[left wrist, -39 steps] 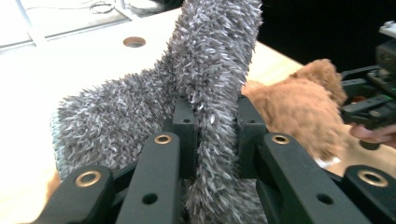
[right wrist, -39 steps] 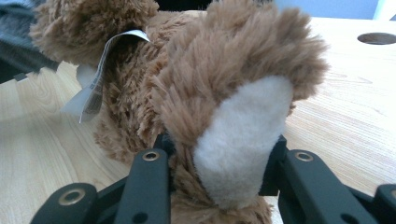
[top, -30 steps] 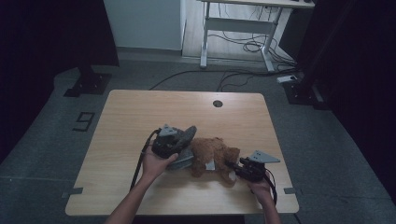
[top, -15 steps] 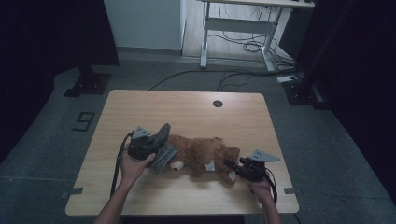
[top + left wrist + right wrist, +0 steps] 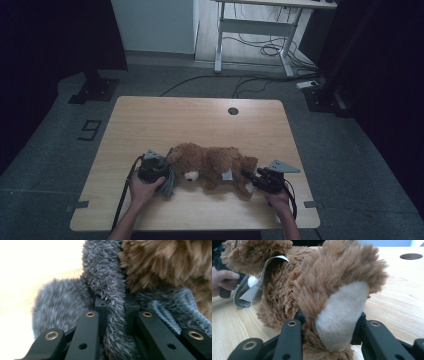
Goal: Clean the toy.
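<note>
A brown teddy bear (image 5: 215,162) lies on its side across the front of the wooden table (image 5: 200,125), head to the left. My left gripper (image 5: 169,176) rests low by the bear's head and is shut on a fold of grey furry fabric (image 5: 105,277). A grey knitted part (image 5: 170,315) of that fabric lies against the brown fur (image 5: 162,262). My right gripper (image 5: 248,176) is shut on the bear's foot, and the pale sole (image 5: 342,315) fills the gap between its jaws. A white label (image 5: 259,282) hangs from the bear's body.
A round cable hole (image 5: 233,111) sits at the table's far edge. Bare wood lies behind the bear. On the floor beyond stand a white desk frame (image 5: 250,30) with cables and two black stands (image 5: 95,90). The person's left hand (image 5: 224,282) grips the far gripper.
My left gripper has moved left and down with the grey fabric, from on top of the bear to the table beside its head. The right gripper has stayed on the foot.
</note>
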A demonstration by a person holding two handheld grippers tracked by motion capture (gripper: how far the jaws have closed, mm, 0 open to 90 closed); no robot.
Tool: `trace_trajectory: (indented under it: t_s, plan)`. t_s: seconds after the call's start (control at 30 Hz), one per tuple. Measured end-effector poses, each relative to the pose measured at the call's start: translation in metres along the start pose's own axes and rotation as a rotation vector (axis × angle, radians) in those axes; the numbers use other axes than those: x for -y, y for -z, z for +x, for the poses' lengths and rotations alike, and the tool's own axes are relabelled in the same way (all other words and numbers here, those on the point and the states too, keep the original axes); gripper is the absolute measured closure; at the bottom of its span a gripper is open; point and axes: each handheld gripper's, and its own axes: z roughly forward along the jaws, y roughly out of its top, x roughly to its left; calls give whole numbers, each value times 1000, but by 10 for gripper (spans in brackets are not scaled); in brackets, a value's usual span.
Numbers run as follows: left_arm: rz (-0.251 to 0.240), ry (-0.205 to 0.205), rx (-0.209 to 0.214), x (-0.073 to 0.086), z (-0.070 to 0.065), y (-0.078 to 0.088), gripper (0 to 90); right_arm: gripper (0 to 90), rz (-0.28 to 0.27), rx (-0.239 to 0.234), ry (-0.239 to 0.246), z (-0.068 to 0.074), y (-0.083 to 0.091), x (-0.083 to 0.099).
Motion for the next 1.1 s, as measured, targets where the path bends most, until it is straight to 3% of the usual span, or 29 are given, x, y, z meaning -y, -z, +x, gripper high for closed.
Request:
trace_trajectory:
  t_s: [0.17,0.23,0.33,0.43,0.53,0.6,0.67,0.7,0.73,0.77,0.83,0.87,0.9,0.93,1.1]
  plan:
    - [-101,-37,-3,-28,-8,35,778,645,1,0,1,-1,1,0]
    - [-152,-73,8,-44,-22,49,779,645,-3,2,3,-1,1,1]
    - [-187,-161,-7,-61,-51,56,778,645,-2,11,3,-1,1,1]
    - [-210,-205,35,-73,-74,56,777,644,-5,9,-7,-3,3,2]
    - [-199,-237,87,-85,-97,46,776,643,-5,5,12,-1,3,2]
    - [-192,-243,95,-87,-102,43,775,643,-6,4,12,-1,3,2]
    - [-137,-283,82,-92,-119,19,775,643,-5,5,12,-1,3,2]
    - [-106,-294,60,-91,-121,8,776,643,-5,5,13,-1,3,2]
    - [-106,-294,60,-91,-121,8,775,643,-5,5,15,-1,3,2]
    - [-56,-279,57,-86,-118,-11,775,643,-6,7,17,-1,3,2]
    - [-57,-257,53,-79,-110,-17,775,642,-4,7,21,-1,4,2]
    - [-57,-257,53,-79,-110,-17,776,642,-6,1,19,-1,4,2]
    - [-65,-196,114,-77,-97,-14,776,642,-5,-2,22,0,3,2]
    - [-63,-185,121,-77,-92,-10,776,641,-5,-4,25,0,3,2]
    - [-85,-209,63,-76,-84,7,775,641,-4,-4,29,1,3,3]
